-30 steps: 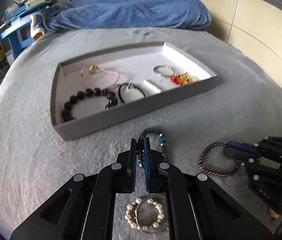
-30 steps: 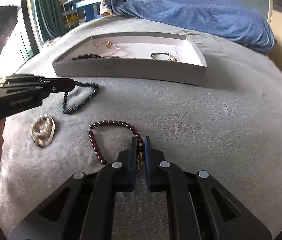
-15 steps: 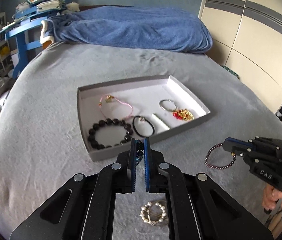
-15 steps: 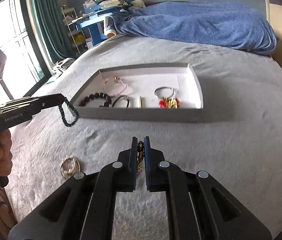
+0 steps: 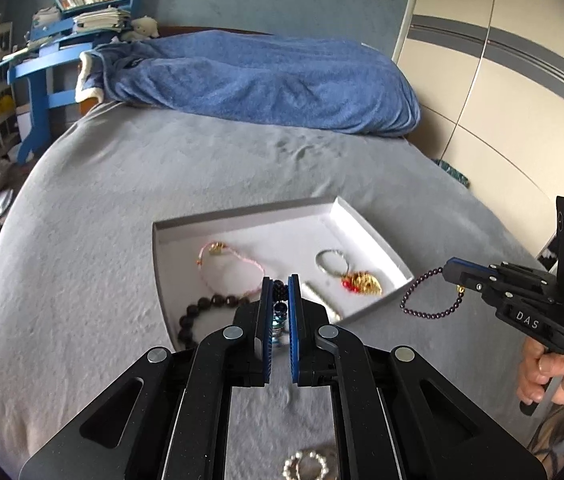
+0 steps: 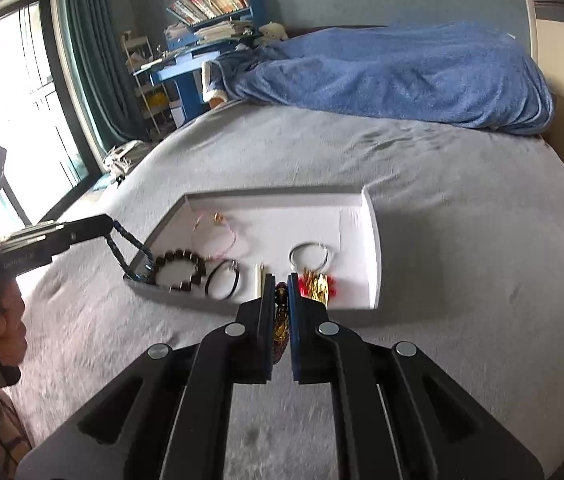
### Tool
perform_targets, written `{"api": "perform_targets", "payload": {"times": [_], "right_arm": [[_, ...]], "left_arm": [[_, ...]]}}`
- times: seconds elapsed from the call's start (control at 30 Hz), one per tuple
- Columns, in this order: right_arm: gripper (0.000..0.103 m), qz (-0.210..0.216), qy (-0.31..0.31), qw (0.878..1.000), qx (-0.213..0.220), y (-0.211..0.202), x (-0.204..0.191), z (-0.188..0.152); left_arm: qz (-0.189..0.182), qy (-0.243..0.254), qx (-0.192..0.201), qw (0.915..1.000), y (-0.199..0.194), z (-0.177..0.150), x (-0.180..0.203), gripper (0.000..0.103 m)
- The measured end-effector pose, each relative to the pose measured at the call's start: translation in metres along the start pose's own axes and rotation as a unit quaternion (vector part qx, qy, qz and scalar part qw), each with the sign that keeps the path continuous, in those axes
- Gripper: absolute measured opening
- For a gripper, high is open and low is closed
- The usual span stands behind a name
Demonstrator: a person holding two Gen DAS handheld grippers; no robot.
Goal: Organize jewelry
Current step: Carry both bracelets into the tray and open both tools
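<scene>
From the left wrist view, the left gripper is raised over the near edge of the white tray, clamped on a blue beaded bracelet. From the right wrist view, the right gripper is level above the grey bedspread just short of the tray's near wall, pinching a dark red beaded bracelet that dangles clear of the bed.

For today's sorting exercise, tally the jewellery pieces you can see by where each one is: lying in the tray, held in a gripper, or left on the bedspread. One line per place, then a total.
In the tray: 5, with the black bead bracelet and pink cord bracelet
Held: 2, blue bead bracelet in left gripper, dark red bead bracelet in right gripper
On the bedspread: 1, pearl bracelet
Total: 8
</scene>
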State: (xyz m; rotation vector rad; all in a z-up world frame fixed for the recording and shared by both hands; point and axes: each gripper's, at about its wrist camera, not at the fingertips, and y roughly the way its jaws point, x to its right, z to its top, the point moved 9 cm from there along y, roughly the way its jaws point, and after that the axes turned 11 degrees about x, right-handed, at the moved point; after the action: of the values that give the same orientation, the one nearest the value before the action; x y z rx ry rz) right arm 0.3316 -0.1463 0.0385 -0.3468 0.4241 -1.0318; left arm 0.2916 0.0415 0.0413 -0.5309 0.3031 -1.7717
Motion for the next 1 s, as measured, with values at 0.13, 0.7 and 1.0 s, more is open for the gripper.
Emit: {"api": "perform_targets", "payload": {"times": [0.13,0.7,1.0], "right_arm": [[0.006,0.004,0.01,1.0,0.013,0.015,0.001,0.019],[0.006,0.033,0.006,0.999,-0.034,0.106,-0.025,0.01],[0.006,-0.011,0.012,0.998,-0.067,0.13,0.012,-0.021]], "left_arm": [[-0.003,-0.005,0.001,1.0,0.013,0.007,-0.004,0.007],[-0.021,0.004,-0.034,0.9992,0.087,0.008,-0.008,0.007],[0.028,-0.015,-0.081,0.9962,0.119,-0.028,-0.053,0.007]]}}
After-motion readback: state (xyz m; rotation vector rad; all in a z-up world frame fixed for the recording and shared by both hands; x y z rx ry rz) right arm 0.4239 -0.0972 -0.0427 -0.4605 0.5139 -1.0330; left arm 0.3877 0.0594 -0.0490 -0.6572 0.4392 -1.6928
